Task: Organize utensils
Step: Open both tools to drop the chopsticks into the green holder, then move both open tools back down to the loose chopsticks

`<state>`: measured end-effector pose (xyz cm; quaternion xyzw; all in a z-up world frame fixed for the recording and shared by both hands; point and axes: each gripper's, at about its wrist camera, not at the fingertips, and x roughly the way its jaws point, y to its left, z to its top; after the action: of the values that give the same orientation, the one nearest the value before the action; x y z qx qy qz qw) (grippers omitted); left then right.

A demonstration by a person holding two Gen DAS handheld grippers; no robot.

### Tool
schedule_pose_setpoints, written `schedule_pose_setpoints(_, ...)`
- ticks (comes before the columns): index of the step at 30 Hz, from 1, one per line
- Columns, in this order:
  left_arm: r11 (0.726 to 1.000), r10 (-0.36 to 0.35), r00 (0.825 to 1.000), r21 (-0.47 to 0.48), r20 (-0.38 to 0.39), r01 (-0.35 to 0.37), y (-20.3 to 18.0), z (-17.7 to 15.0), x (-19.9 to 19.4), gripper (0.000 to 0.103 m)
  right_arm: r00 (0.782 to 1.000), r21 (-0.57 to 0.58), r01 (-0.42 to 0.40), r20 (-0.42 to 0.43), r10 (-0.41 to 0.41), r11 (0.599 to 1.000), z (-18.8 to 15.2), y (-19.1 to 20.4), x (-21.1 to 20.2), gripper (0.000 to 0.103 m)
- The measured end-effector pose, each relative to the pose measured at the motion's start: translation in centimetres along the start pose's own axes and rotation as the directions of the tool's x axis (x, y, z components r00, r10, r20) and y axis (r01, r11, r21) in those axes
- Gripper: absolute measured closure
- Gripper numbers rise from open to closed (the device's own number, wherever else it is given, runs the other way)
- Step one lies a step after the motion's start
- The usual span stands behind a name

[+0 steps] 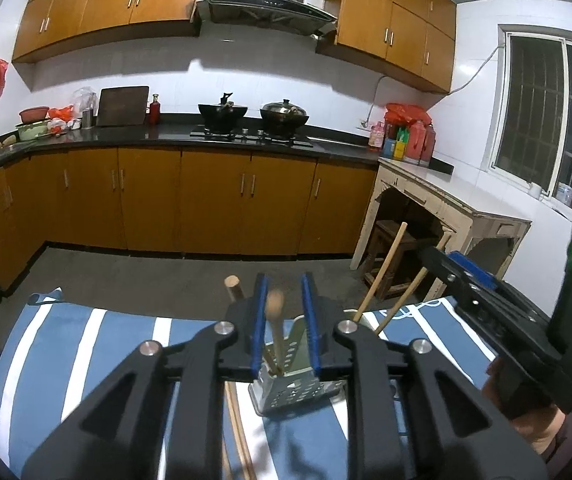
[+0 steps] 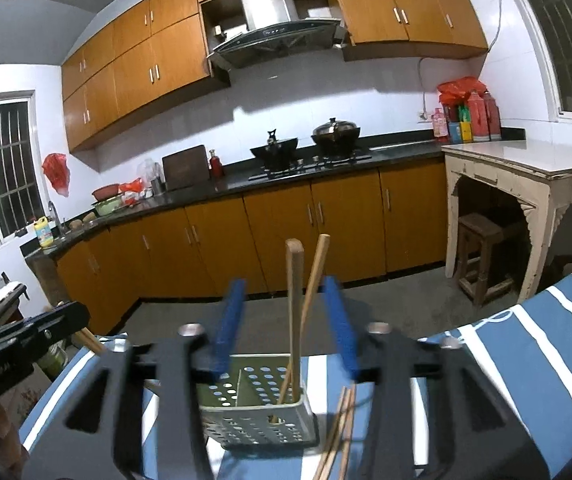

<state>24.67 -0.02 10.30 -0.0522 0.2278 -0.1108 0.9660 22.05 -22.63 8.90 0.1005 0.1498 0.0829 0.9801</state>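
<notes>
A perforated metal utensil holder [image 1: 291,390] [image 2: 260,400] stands on the blue-and-white striped cloth [image 1: 98,344] [image 2: 525,344]. Wooden utensils stand in it: a round-ended wooden handle [image 1: 274,308] between my left fingers, and a flat wooden stick [image 2: 294,280] with a chopstick [image 2: 313,276] between my right fingers. My left gripper [image 1: 284,320] is open just above the holder. My right gripper [image 2: 287,328] is open above it too, and shows in the left wrist view [image 1: 461,268]. Loose chopsticks lie on the cloth beside the holder [image 1: 240,432] [image 2: 339,432].
A kitchen counter [image 1: 174,134] with a stove, two woks [image 1: 222,114] and bottles runs along the far wall. A white side table [image 1: 445,196] with a wooden stool [image 2: 481,248] under it stands to the right. Grey floor lies beyond the cloth.
</notes>
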Motion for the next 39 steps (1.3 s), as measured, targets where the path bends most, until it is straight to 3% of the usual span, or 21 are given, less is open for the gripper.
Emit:
schedule_pose_setpoints(9,1.0,0.016,0.999,-0.011,0.048,-0.015,0.3,0.1,-3.5,0.075,0.999,0.015,0.04,-0.013,-0.04,0.999,-0.5,-1.3,-2.9,0.056)
schedule_pose_setpoints(16,0.999,0.047,0.997,0.002,0.057,-0.047,1.5,-2.9,-7.6,0.067,0.989,-0.002,0.1,-0.11,-0.099,0.995,-5.0,-3.3,-4.4,0.056)
schedule_pose_setpoints(20,0.996,0.09,0.996,0.011,0.004,-0.09,2.9,-6.7,-7.7,0.061,0.965,0.001,0.127,-0.23,-0.123,0.992,-9.3,-4.5,-3.4,0.056)
schedule_pose_setpoints(23,0.99,0.143,0.988,0.026,-0.066,-0.141,4.0,-10.1,-6.3,0.06,0.929,0.004,0.134,-0.349,-0.124,0.991,-13.1,-5.1,-1.9,0.057)
schedule_pose_setpoints(26,0.987,0.162,0.975,0.009,-0.151,-0.163,5.5,-13.1,-4.3,0.06,0.892,0.0,0.112,-0.441,-0.101,0.994,-16.3,-4.8,-0.3,0.066)
schedule_pose_setpoints(31,0.984,0.166,0.955,-0.021,-0.245,-0.176,7.1,-16.6,-1.9,0.06,0.864,-0.017,0.101,-0.495,-0.096,0.995,-18.2,-3.7,1.6,0.072)
schedule_pose_setpoints(37,0.982,0.15,0.941,-0.063,-0.303,-0.177,8.3,-18.2,-0.2,0.06,0.843,-0.042,0.11,-0.525,-0.116,0.993,-19.2,-3.2,3.4,0.075)
schedule_pose_setpoints(39,0.982,0.146,0.939,-0.068,-0.31,-0.175,8.2,-18.1,0.2,0.06,0.845,-0.062,0.117,-0.518,-0.132,0.991,-19.3,-3.0,3.6,0.076)
